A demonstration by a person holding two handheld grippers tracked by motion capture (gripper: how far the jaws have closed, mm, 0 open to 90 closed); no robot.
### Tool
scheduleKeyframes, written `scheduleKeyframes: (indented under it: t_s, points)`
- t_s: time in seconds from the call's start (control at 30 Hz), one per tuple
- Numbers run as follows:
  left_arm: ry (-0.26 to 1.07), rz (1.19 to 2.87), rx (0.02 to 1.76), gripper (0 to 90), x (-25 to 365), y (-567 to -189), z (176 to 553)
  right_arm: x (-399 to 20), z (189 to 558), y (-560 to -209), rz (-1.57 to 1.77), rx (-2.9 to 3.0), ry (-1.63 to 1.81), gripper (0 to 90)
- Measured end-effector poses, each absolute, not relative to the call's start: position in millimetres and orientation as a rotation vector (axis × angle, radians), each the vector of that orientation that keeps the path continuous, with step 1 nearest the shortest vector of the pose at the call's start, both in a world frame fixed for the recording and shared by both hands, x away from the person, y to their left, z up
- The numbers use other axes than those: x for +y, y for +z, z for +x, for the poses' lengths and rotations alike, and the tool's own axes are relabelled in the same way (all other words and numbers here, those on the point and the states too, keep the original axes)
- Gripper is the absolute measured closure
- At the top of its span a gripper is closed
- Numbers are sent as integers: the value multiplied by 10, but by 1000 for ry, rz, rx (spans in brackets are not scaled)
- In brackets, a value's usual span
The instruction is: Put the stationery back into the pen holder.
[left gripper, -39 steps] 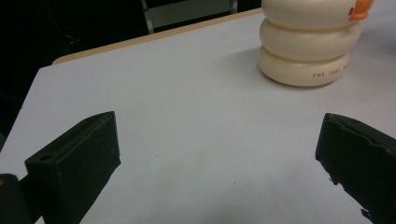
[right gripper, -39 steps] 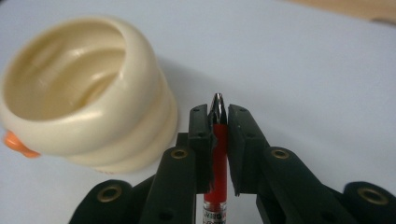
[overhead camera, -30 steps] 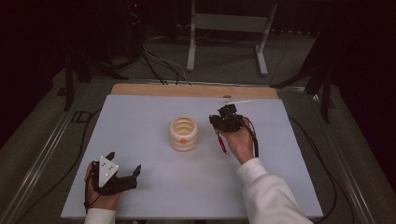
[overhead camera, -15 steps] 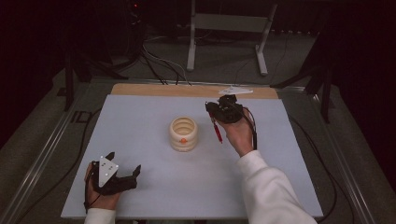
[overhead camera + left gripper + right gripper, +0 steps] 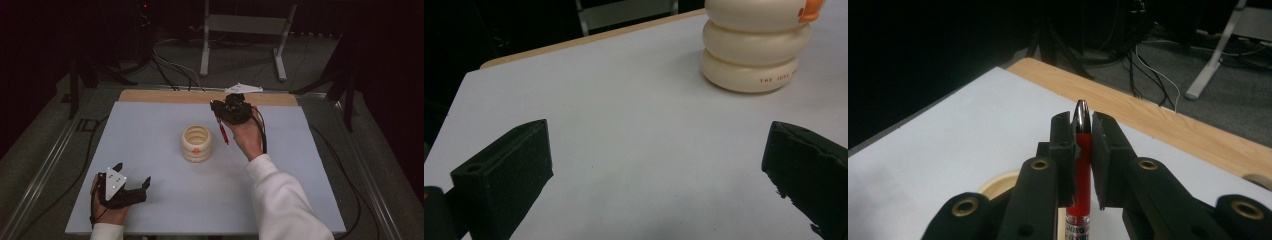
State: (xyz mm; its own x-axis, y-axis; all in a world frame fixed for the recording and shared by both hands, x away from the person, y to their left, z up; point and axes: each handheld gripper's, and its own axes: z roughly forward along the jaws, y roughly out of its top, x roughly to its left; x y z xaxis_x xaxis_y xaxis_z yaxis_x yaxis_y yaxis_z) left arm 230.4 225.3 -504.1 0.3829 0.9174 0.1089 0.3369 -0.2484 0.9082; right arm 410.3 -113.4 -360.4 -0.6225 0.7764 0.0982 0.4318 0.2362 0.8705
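high view: right tongs clamped on the red pen, ribbed cream holder just below-left, drop-in left; left tongs open, idle.

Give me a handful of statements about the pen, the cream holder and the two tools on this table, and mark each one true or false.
1. The right tool is shut on a red pen. True.
2. The left tool grips the cream ringed holder. False: its jaws stand wide apart with nothing between them, and the holder stands apart from it, farther up the table.
3. The pen lies flat on the table. False: it hangs from the right tool, above the surface.
4. The holder stands upright. True.
5. The pen already sits inside the holder. False: in the high view it hangs to the right of the holder, outside it.
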Motion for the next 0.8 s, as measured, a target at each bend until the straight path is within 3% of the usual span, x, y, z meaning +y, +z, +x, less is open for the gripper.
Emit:
scheduleKeyframes:
  t_s: [0.8]
  points:
    - [847,1780,1093,5,2257,-5036,2303,-821,4188,-3544,1059,2110,1462,811]
